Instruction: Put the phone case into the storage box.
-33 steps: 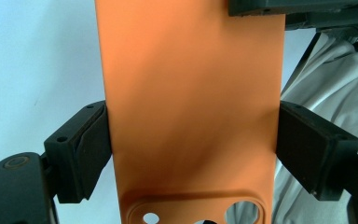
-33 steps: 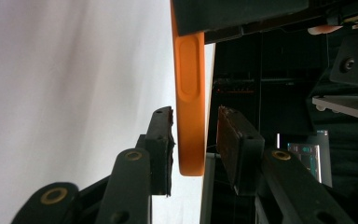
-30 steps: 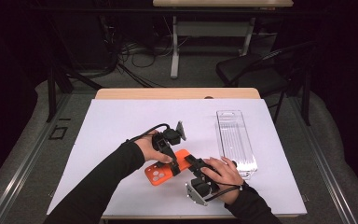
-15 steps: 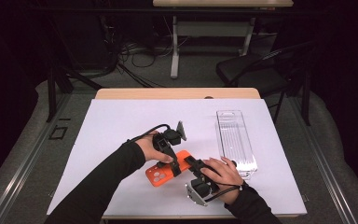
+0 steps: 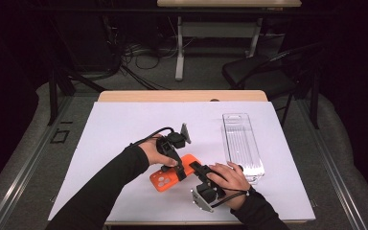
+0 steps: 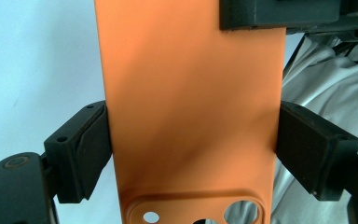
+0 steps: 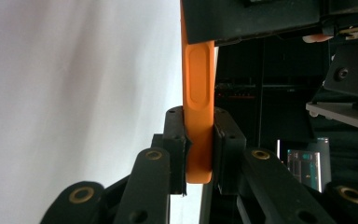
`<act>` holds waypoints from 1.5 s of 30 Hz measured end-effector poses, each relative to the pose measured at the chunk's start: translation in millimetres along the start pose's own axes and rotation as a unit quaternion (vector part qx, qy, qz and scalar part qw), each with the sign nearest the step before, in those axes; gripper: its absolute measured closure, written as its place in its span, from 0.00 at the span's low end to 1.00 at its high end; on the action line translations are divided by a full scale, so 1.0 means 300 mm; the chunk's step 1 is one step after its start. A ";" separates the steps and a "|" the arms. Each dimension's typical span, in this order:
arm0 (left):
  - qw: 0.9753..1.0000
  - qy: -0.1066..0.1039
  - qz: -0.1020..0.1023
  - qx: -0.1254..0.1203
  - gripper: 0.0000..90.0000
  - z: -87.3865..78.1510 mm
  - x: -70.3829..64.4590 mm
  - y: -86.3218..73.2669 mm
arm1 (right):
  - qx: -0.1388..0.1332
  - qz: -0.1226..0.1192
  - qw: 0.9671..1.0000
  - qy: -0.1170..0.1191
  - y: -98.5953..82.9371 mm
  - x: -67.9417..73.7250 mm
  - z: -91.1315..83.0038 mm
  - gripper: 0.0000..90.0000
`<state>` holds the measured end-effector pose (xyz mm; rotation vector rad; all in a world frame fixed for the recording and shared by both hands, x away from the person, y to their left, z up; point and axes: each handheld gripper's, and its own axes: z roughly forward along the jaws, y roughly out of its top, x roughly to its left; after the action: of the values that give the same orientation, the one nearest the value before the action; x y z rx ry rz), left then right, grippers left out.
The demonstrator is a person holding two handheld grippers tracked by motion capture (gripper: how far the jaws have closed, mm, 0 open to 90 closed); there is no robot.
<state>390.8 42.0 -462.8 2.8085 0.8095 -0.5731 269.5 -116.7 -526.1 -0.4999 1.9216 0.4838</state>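
An orange phone case [image 5: 170, 177] lies low over the white table near its front middle, camera cutout toward the person. My left gripper [image 5: 178, 171] comes in from the far side and spans the case's width. In the left gripper view its pads [image 6: 81, 149] press both long edges of the case [image 6: 191, 93]. My right gripper [image 5: 197, 169] meets the case from the right. In the right gripper view the right gripper [image 7: 199, 140] has its jaws pinched on the thin end of the case [image 7: 198, 84], seen edge-on.
A clear plastic tray [image 5: 242, 143] lies lengthwise on the right part of the white table cover [image 5: 124, 124]. A wooden table edge [image 5: 182, 96] runs along the back. Beyond it stand a black chair [image 5: 263, 72] and cables on the floor.
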 end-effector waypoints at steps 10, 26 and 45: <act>1.000 -0.003 -0.003 -0.004 0.17 -0.004 0.003 -0.002 | -0.003 0.004 1.000 -0.007 -0.003 0.006 0.003 0.89; 1.000 -0.012 -0.014 -0.016 0.17 -0.011 0.008 -0.006 | -0.001 0.008 1.000 -0.017 -0.008 0.009 0.003 0.89; 0.999 -0.012 -0.013 -0.029 0.17 -0.018 0.008 -0.011 | 0.002 0.004 1.000 -0.028 -0.010 0.005 0.001 0.89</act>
<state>392.5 47.2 -458.8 2.7383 0.8448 -0.5762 270.7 -119.3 -528.0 -0.4722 1.8700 0.4940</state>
